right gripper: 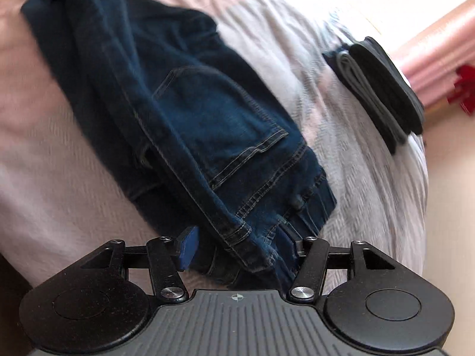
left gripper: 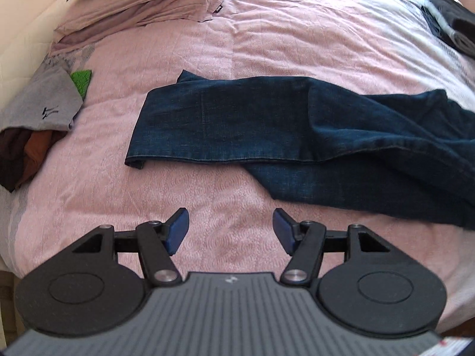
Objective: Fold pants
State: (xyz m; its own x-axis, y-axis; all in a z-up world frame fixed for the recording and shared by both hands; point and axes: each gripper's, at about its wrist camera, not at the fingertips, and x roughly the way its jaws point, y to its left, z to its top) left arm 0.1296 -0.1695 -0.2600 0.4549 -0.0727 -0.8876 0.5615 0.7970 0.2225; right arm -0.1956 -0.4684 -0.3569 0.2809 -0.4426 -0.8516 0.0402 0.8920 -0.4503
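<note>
Dark blue jeans lie across the pink bedspread, legs stacked and running left, hem end at the left. My left gripper hovers open over bare bedspread, just short of the lower leg's edge, with nothing between its blue pads. In the right wrist view the waist end of the jeans shows a back pocket and belt loops. My right gripper is open, and the waistband corner lies between its fingers. The right pad is partly hidden behind the denim.
Folded pink bedding is stacked at the far left. A grey garment, brown clothes and a green item sit at the left edge. Folded dark clothes lie near the bed's right edge.
</note>
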